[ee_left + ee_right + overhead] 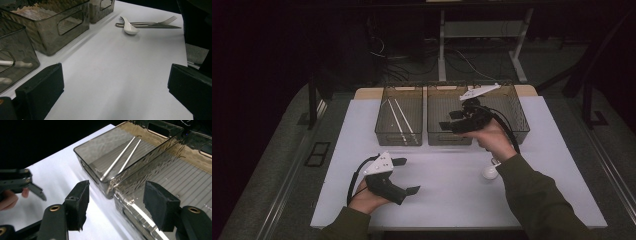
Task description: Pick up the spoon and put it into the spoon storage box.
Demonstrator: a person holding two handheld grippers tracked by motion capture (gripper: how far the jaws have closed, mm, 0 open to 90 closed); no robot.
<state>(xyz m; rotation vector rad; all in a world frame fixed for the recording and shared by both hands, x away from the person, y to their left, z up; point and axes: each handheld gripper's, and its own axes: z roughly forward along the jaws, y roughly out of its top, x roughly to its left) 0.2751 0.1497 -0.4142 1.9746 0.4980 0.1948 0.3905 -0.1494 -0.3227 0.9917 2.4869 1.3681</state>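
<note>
My right gripper (451,120) hangs over the front wall of the middle smoky bin (434,136), jaws pointing left, open and empty. In the right gripper view its jaws (117,197) straddle the seam between the left bin (85,161) and the middle bin (175,180). Two white chopsticks (120,157) lie in the left bin (387,132). My left gripper (411,175) rests low at the front left of the table, open with nothing between its jaws (115,82). A white spoon (130,27), a fork (160,21) and a knife (152,26) lie together on the table.
A third smoky bin (518,120) stands at the back right. The spoon (489,171) lies just beside my right forearm on the white tabletop (447,190). Table legs and cables lie on the dark floor behind.
</note>
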